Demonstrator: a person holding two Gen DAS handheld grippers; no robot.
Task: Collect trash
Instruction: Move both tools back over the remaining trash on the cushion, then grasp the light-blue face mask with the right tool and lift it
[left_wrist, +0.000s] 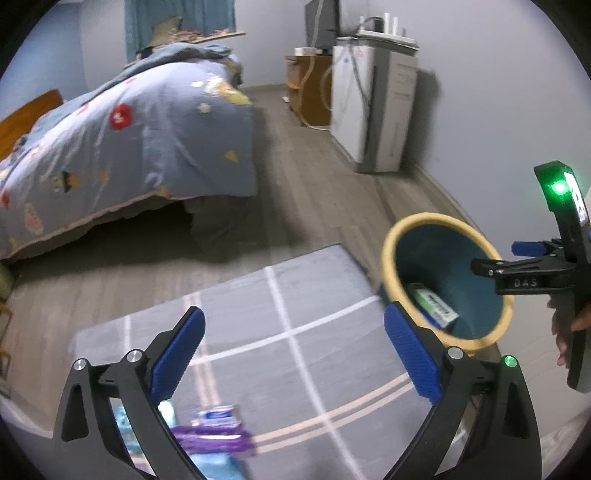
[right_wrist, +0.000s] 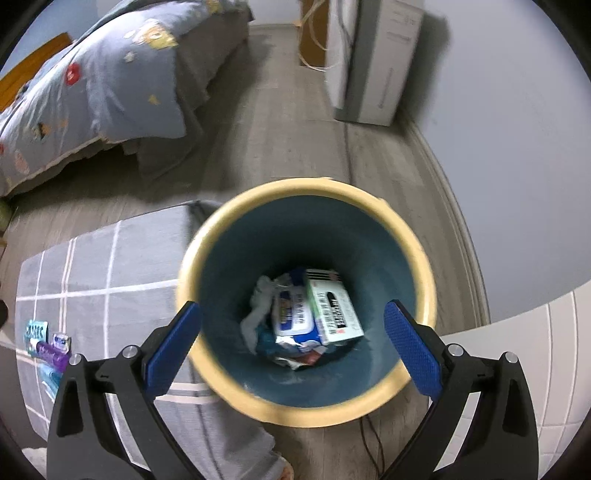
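Note:
A round bin with a yellow rim and teal inside stands on the wood floor at the corner of a grey rug. In it lie a green-and-white box, a blue-and-white wipes pack and crumpled tissue. My right gripper hangs open over the bin's mouth with nothing between its pads. My left gripper is open over the rug, left of the bin, and also holds nothing. A purple wrapper and light blue packets lie on the rug by its left finger.
A bed with a blue patterned quilt fills the left and back. A white appliance and a wooden cabinet stand against the far wall. A person's grey trouser leg and a dark cable lie near the bin.

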